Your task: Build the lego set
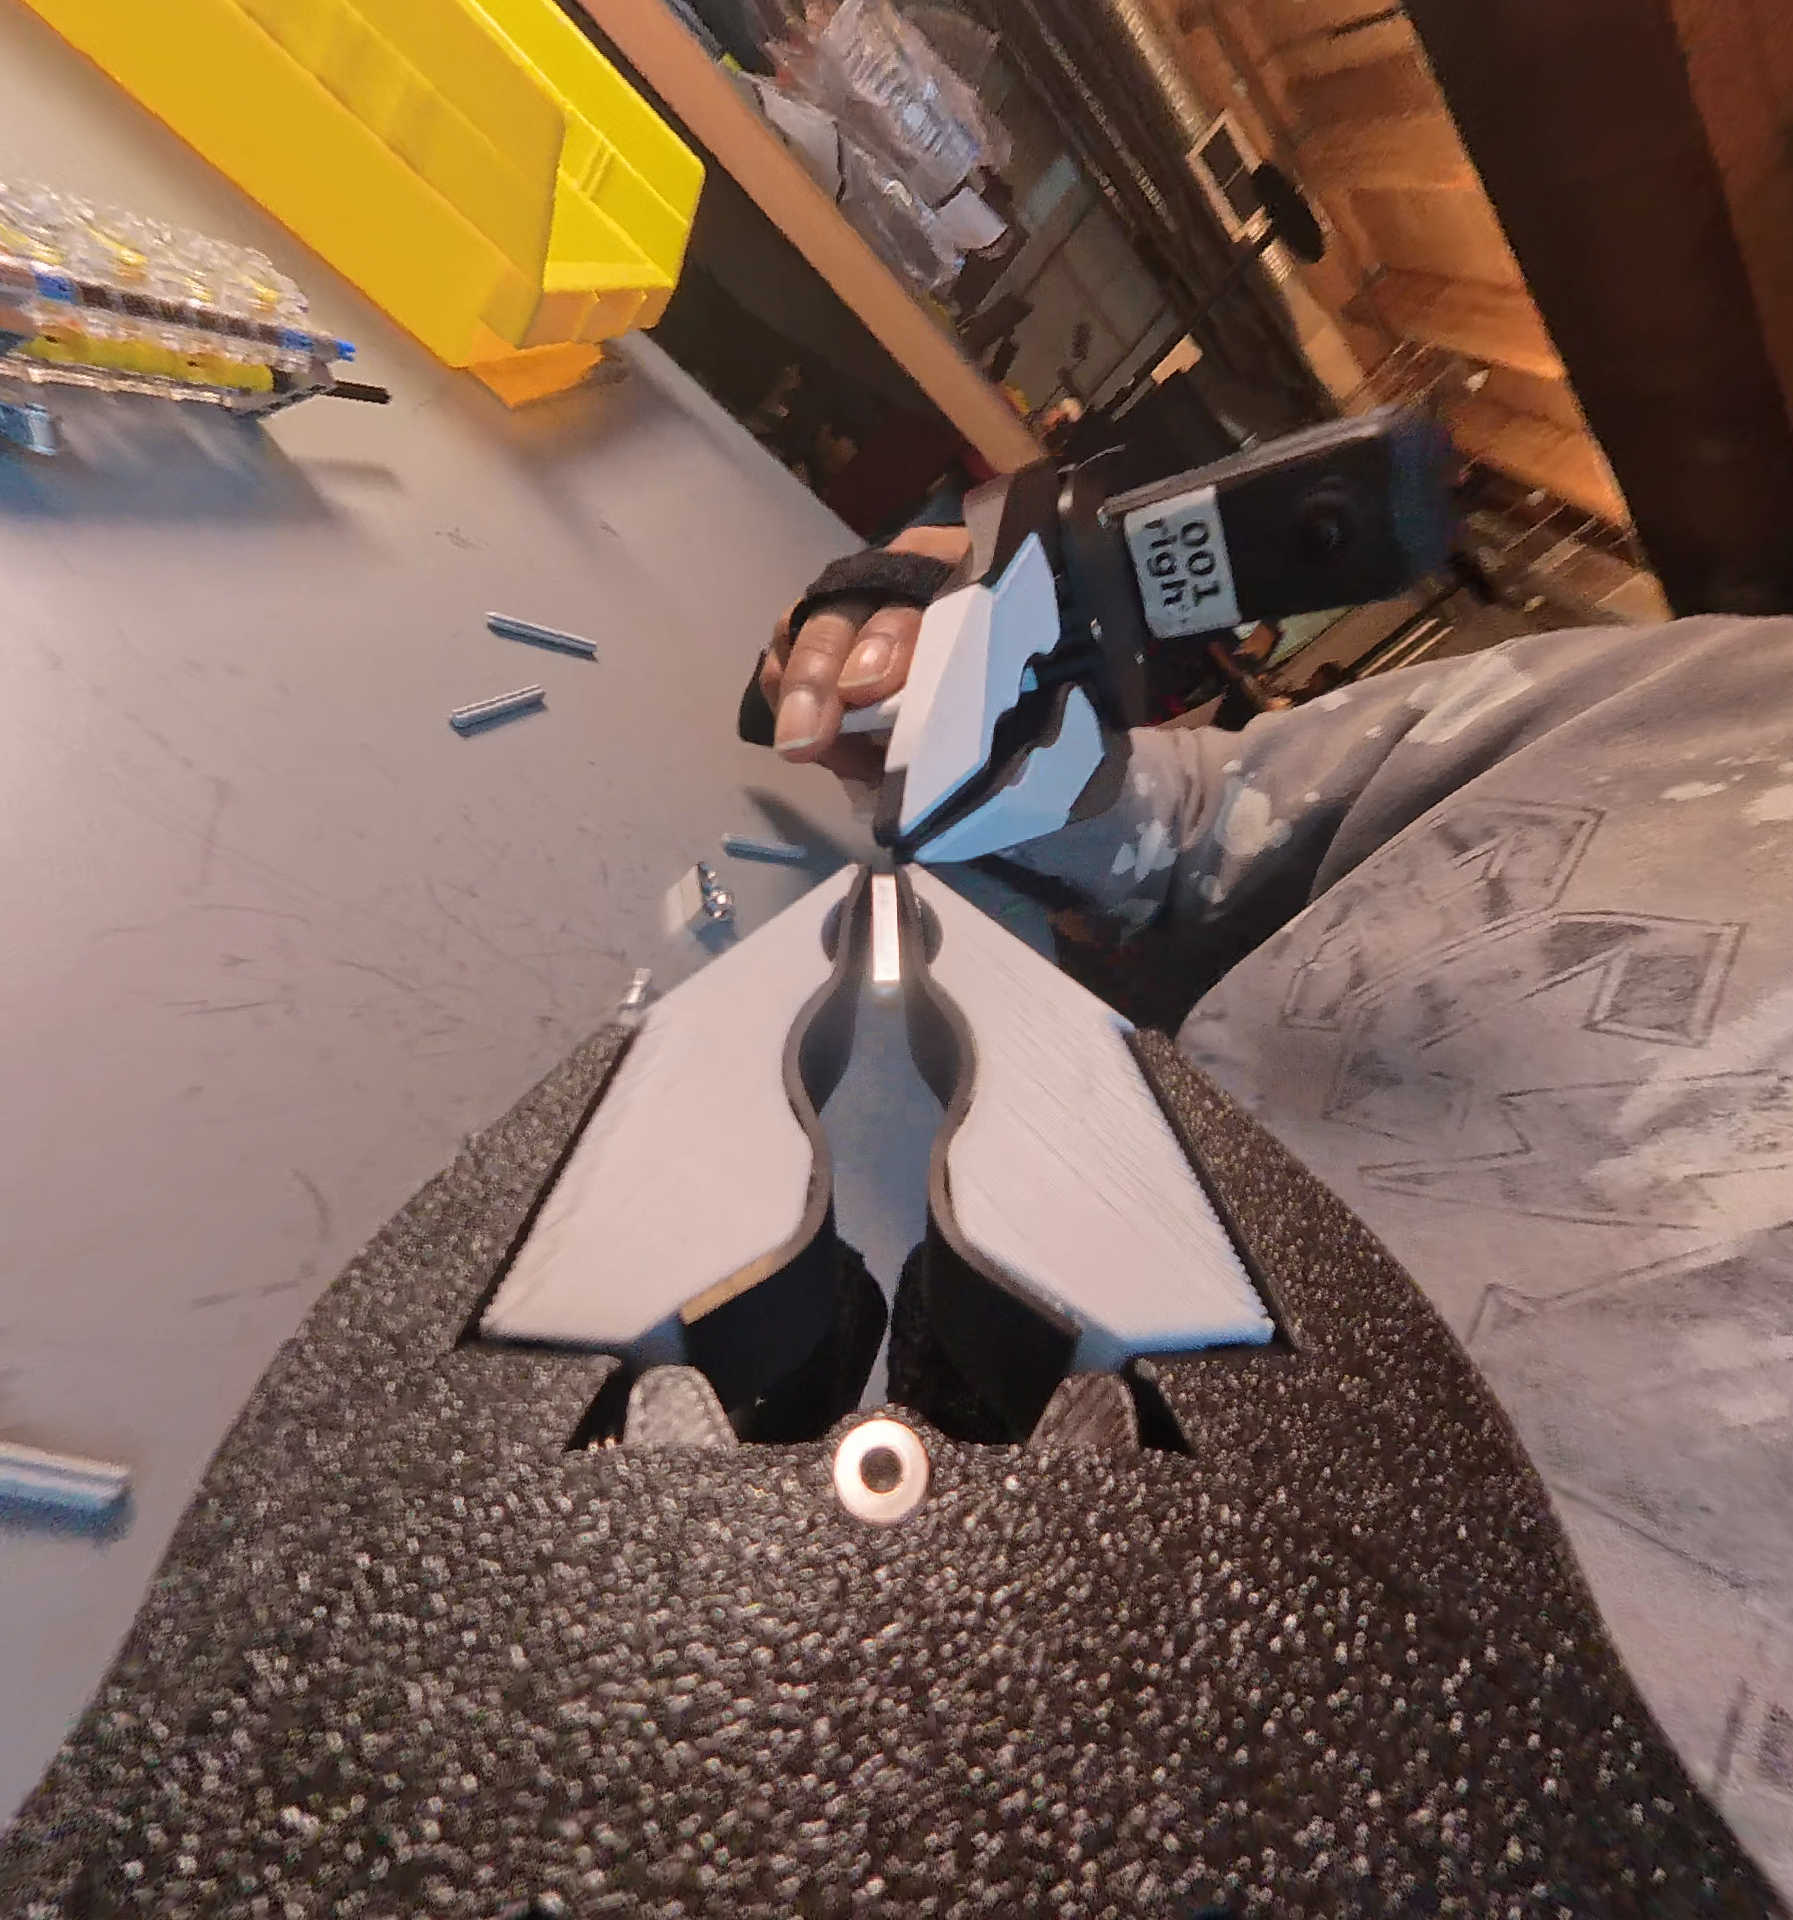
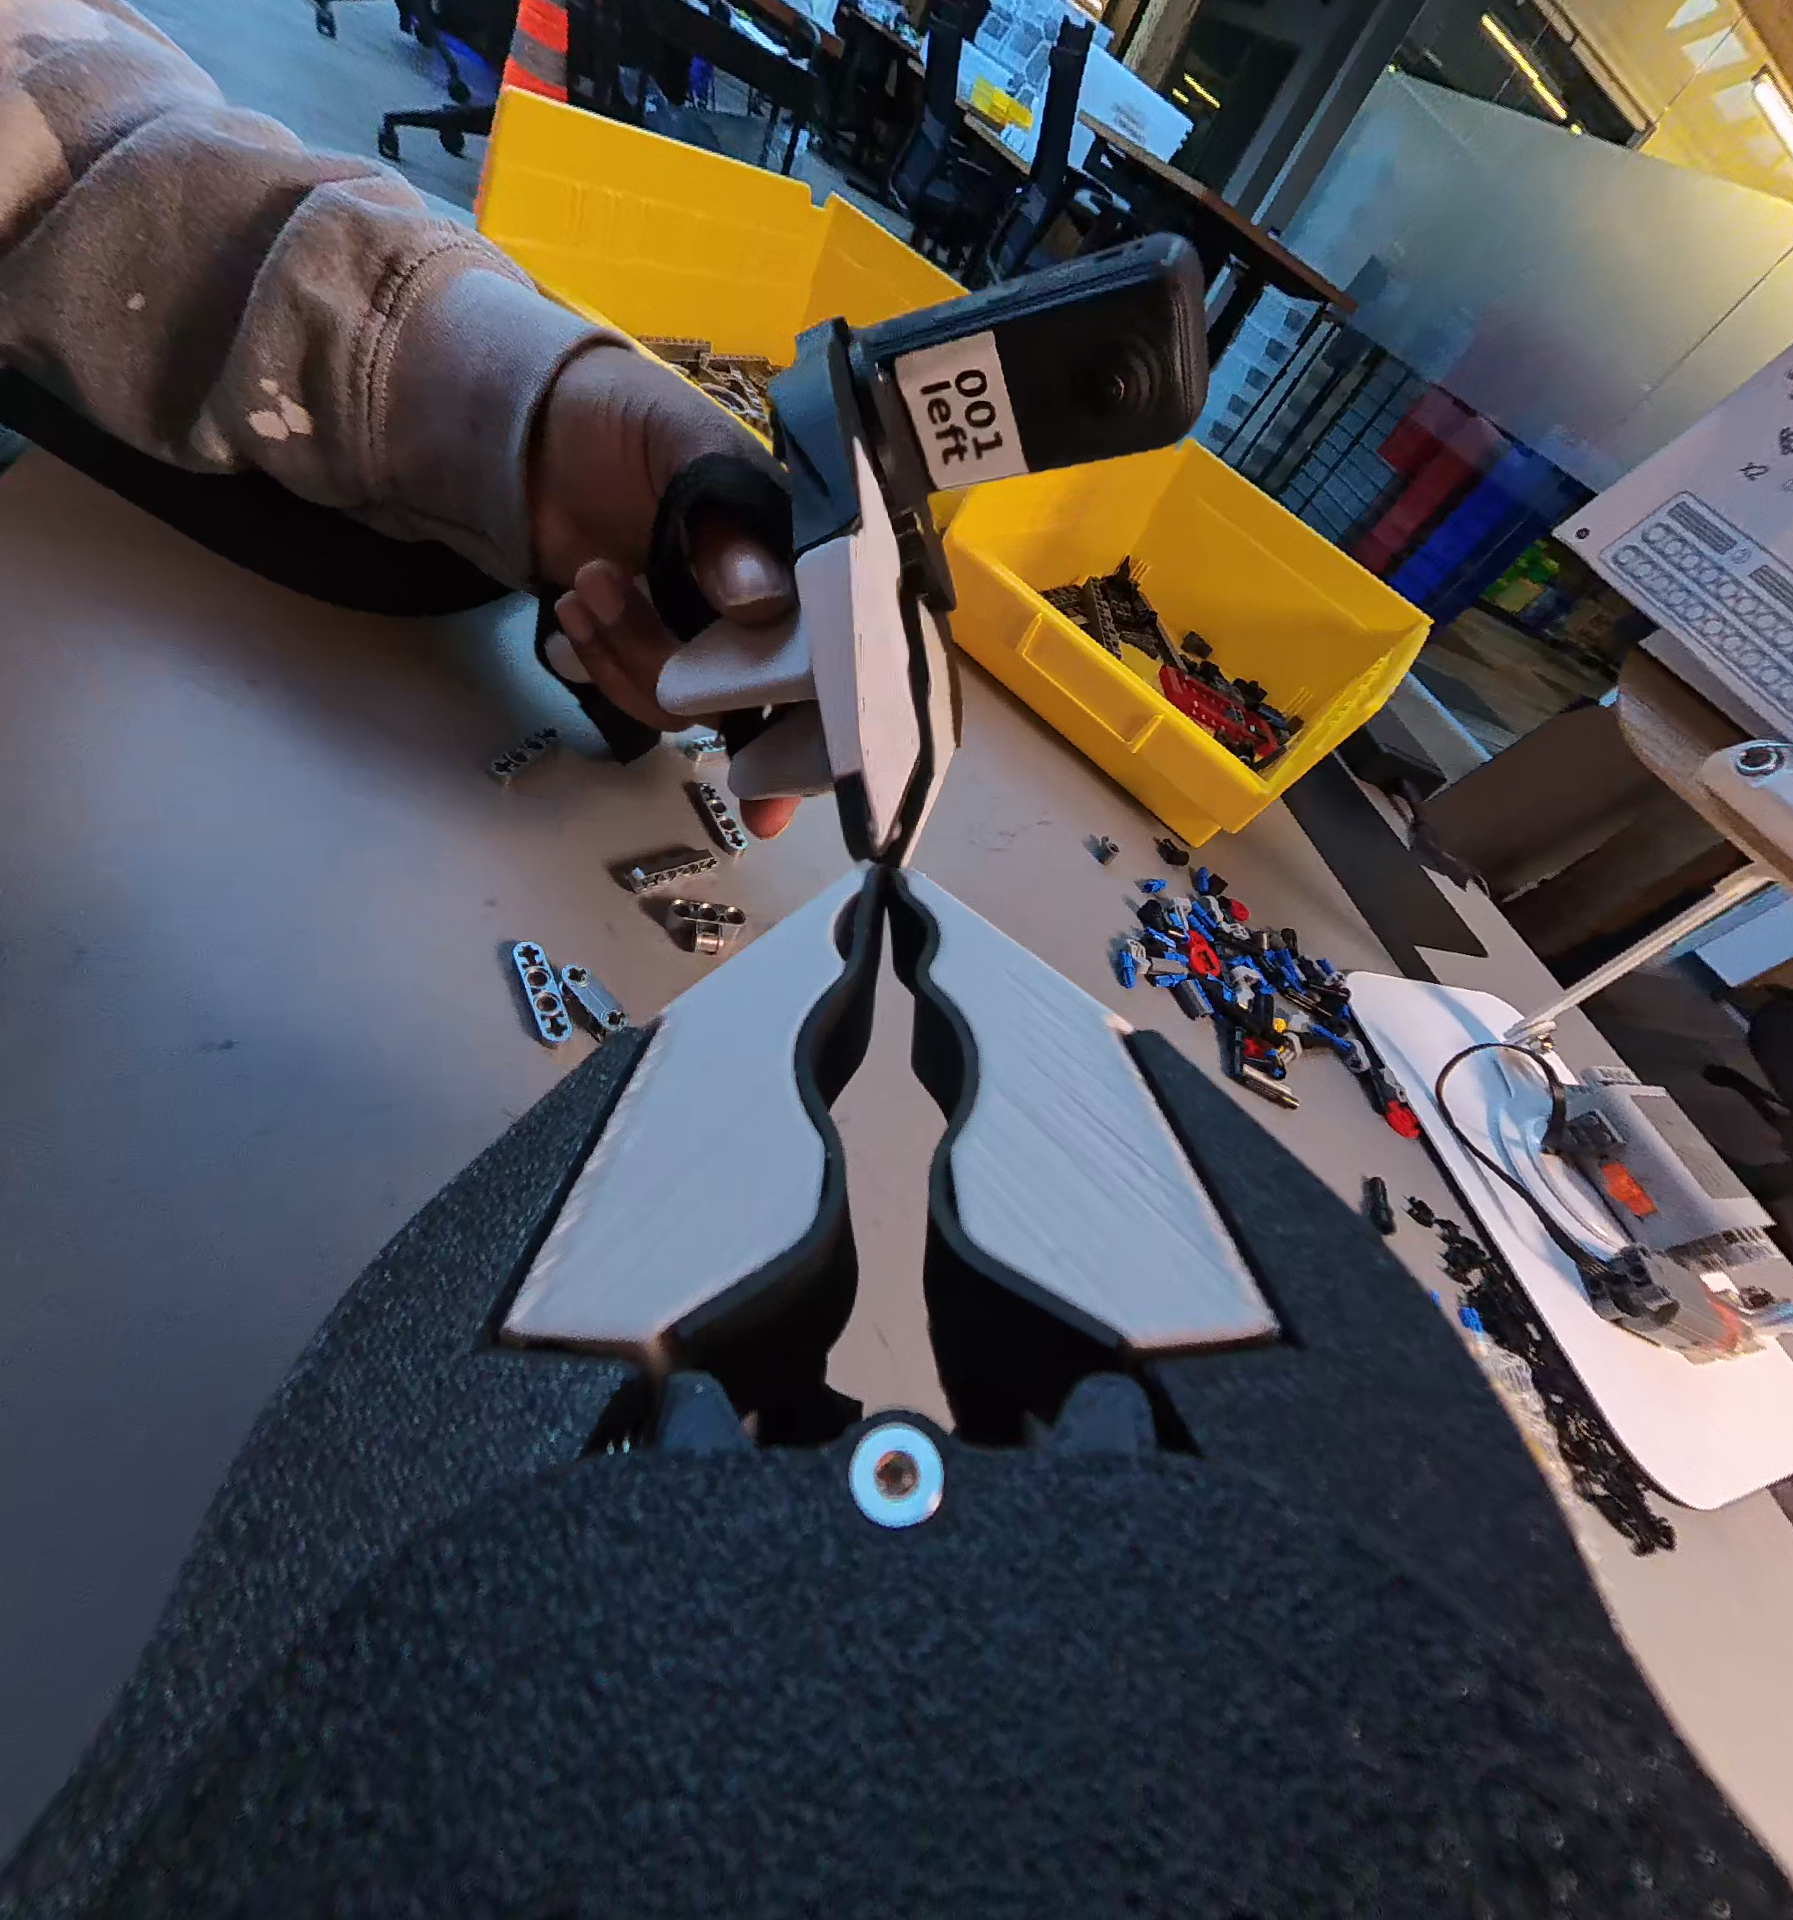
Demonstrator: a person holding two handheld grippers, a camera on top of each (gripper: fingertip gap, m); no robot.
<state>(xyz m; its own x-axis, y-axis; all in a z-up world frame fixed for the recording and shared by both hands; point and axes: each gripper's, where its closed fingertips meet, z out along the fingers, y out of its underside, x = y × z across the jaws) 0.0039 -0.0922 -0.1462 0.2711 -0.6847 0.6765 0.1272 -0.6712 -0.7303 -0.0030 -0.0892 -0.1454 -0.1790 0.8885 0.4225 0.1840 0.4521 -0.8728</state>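
Observation:
In the left wrist view my left gripper (image 1: 884,883) is shut on a thin light-grey flat strip (image 1: 884,935), seen edge-on between the pads and held above the grey table (image 1: 248,987). My right gripper (image 1: 892,842) is just beyond it, tip to tip, with its fingers together. In the right wrist view my right gripper (image 2: 884,883) is shut, its dark pads meeting. The left gripper (image 2: 876,847) points down onto its tips, with a person's hand (image 2: 643,582) on its handle. The strip does not show in this view.
Grey beams (image 2: 544,987) (image 2: 710,923) lie on the table to the left. A pile of small blue, black and red pins (image 2: 1245,987) lies to the right. Behind it is a yellow bin (image 2: 1089,665), and at far right a white board (image 2: 1702,1403) with a grey motor (image 2: 1640,1164). A clear-and-blue model (image 1: 123,301) stands at far left.

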